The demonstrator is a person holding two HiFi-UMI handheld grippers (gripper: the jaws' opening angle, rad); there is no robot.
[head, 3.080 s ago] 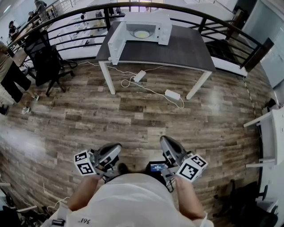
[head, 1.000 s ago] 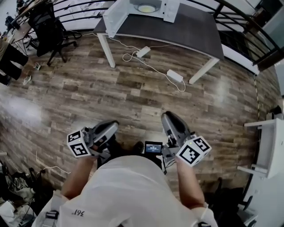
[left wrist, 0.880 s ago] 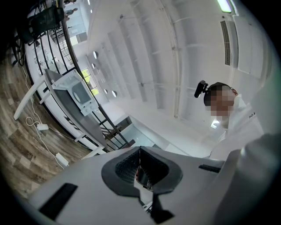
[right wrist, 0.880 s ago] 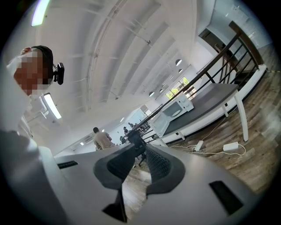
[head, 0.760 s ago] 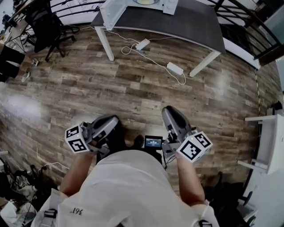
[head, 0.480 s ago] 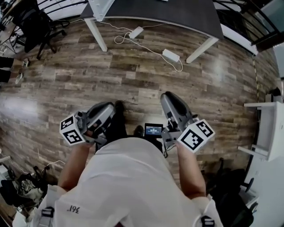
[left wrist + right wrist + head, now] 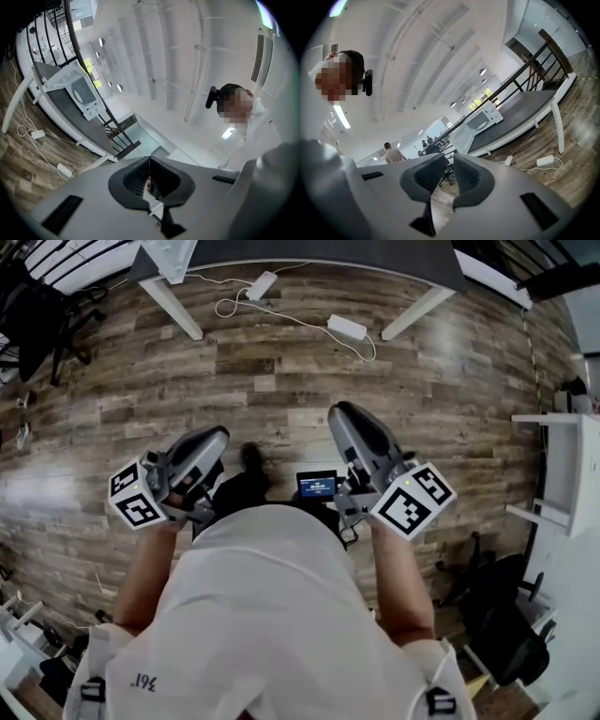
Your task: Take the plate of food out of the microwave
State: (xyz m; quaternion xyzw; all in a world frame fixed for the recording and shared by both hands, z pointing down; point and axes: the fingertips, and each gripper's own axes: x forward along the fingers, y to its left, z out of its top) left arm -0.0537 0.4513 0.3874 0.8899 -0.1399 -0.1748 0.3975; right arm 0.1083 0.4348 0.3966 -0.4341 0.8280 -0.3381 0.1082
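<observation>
Grey plastic up close: left gripper point(image 7: 217, 437) carried at waist height, pinched fully together in its own view, with nothing held. Same height for the right gripper point(image 7: 339, 416), parted by a narrow slit with only wooden floor point(image 7: 439, 204) showing through (so empty as well). Between the two, a small lit screen point(image 7: 318, 485).

Further out, a white power strip point(image 7: 260, 284) and a white adapter block point(image 7: 346, 328) on their cables, then the legs and front edge of the table point(image 7: 309, 249).

Now the change. Three seconds back, had the whole microwave and the pale plate inside it in the head view. Since then, walked closer and tipped steadily down, leaving just a corner of the open door point(image 7: 167, 249) at the top. Reads as an approach and nothing more: no reach begun, plate not yet touched.

Lost from the head view, but caught by both gripper views: microwave point(image 7: 483, 117) on the table, door swung wide, well apart from either gripper. In the right gripper view, a pale oval in the cavity, probably the plate of food point(image 7: 482, 125), though too small to swear to. In the left gripper view, only the white box and its door.
</observation>
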